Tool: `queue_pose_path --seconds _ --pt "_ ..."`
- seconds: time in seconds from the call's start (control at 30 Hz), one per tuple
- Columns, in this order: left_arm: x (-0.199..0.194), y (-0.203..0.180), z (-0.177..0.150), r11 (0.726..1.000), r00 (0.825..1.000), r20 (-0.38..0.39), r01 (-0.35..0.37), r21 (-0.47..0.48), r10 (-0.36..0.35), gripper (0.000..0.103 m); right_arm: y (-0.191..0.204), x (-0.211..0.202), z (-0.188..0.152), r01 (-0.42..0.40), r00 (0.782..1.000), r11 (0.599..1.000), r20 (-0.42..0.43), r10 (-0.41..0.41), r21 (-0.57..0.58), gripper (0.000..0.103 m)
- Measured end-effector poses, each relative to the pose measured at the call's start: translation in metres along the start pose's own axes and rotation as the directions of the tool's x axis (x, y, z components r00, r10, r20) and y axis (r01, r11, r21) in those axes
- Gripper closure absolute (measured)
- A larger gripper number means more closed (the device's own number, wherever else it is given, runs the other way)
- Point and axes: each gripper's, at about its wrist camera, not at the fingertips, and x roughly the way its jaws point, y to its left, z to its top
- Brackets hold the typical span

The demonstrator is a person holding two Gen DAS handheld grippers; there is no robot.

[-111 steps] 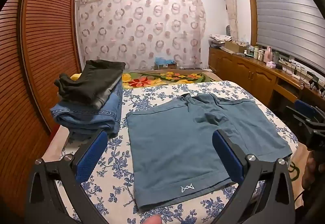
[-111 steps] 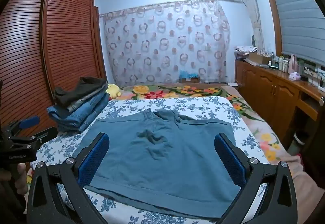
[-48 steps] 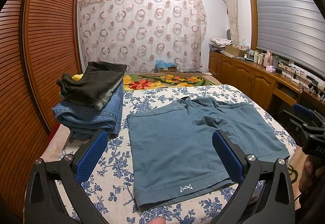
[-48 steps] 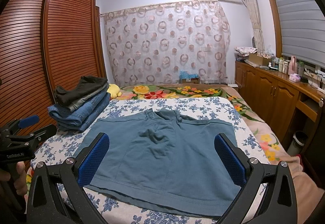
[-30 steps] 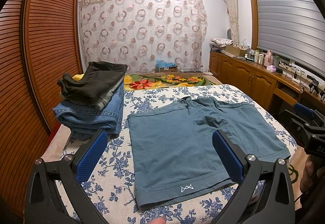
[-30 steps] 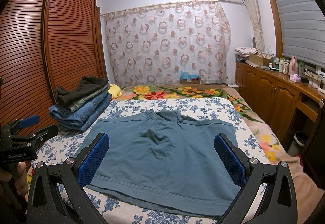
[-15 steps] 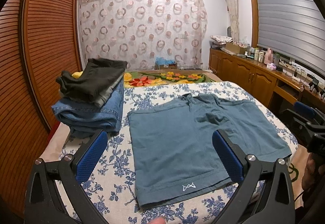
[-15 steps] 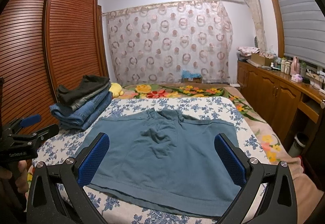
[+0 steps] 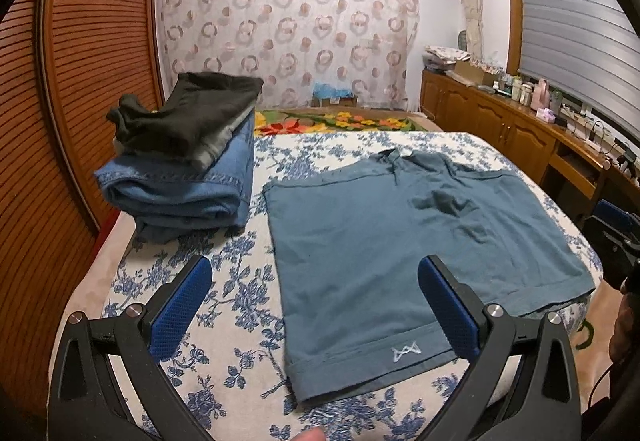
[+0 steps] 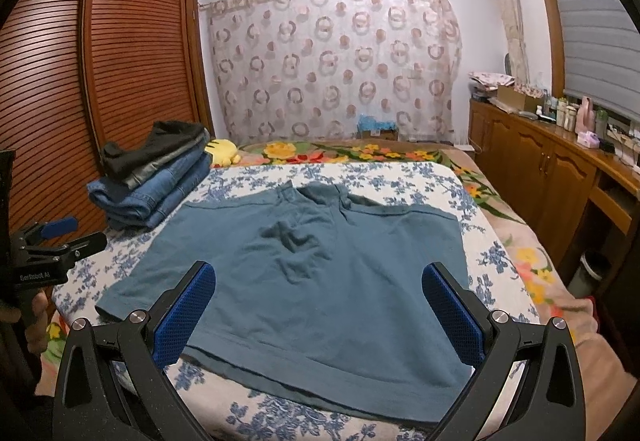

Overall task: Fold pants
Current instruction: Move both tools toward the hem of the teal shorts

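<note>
Teal-blue shorts [image 9: 400,241] lie spread flat on the bed's blue floral sheet [image 9: 224,281], waistband toward the far end, hems toward me. They also show in the right wrist view [image 10: 320,273]. My left gripper [image 9: 316,301] is open and empty, held above the left leg's hem with its small white logo [image 9: 406,353]. My right gripper [image 10: 320,305] is open and empty, above the near hem. The left gripper also shows at the left edge of the right wrist view [image 10: 52,237]; the right one shows at the right edge of the left wrist view [image 9: 616,229].
A stack of folded jeans and dark trousers [image 9: 184,161] sits on the bed at the far left, against a slatted wooden wardrobe [image 9: 80,81]. A wooden cabinet with bottles [image 10: 560,161] runs along the right wall. A patterned curtain [image 10: 332,65] hangs behind the bed.
Both grippers have tilted slightly downward and come a little closer to the shorts. Both stay open and the shorts have not moved.
</note>
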Motion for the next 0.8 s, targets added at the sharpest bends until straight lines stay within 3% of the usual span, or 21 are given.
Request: queue_pose_path --seconds 0.33,0.8 --pt "0.014 0.008 -0.012 1.000 0.998 -0.064 0.002 0.023 -0.001 0.000 -0.002 0.007 -0.002 -0.001 0.998 1.000 -0.061 0.001 0.004 0.000" --pt "0.028 0.040 -0.044 0.998 0.985 -0.155 0.066 -0.023 -0.069 0.000 0.007 0.013 -0.008 -0.012 0.991 1.000 -0.130 0.008 -0.029 0.000"
